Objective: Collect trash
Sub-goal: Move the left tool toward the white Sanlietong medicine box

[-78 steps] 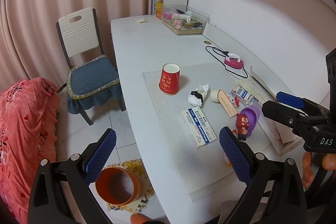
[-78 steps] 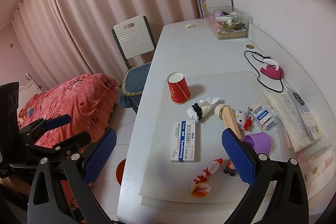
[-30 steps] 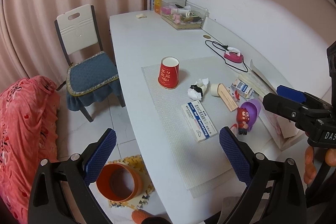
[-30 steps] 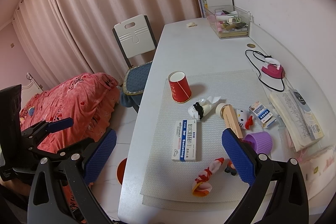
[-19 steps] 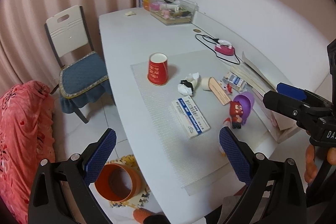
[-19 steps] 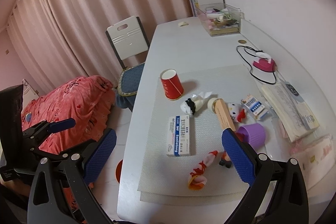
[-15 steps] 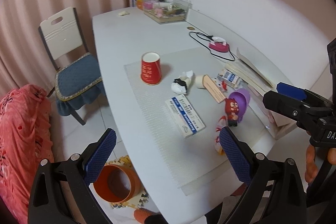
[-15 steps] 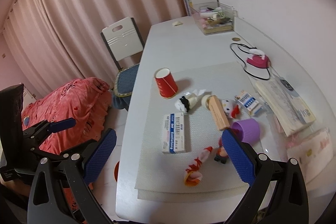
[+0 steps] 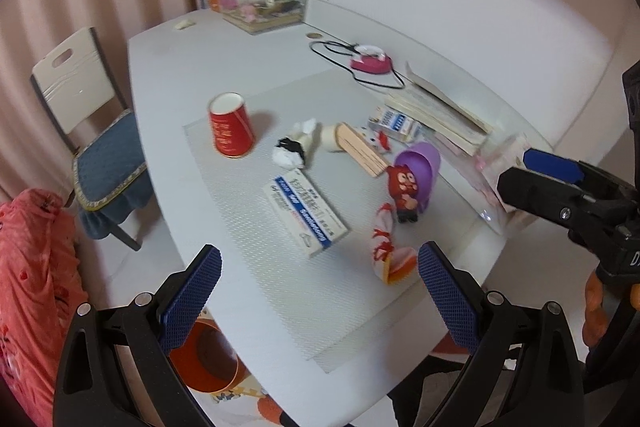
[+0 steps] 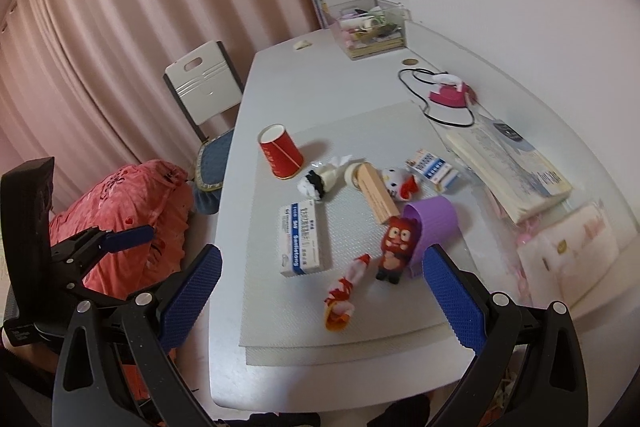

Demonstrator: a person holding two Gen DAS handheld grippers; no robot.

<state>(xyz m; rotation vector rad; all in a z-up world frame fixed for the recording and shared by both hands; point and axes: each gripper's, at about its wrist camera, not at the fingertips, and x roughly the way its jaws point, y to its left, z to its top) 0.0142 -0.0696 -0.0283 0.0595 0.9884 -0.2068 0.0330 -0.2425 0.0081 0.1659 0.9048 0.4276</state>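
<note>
Left gripper [image 9: 318, 277] spread wide, empty, above the near desk [image 9: 168, 55] edge; right gripper [image 10: 320, 283] likewise spread and empty

Just ahead between the left fingers: white-and-blue box [image 9: 305, 213] on the grey mat [image 9: 256, 267], red-white wrapper [image 9: 386, 247] beside the right-hand pad

Farther ahead: crumpled tissue [image 9: 294, 149], upturned red paper cup [image 9: 231, 131] toward the left

Below the left-hand pad, on the floor: orange bin [image 9: 208, 359]

Ahead of the right gripper's right-hand pad: red figurine [image 10: 398, 247] touching tipped purple cup [image 10: 434, 223]
</note>
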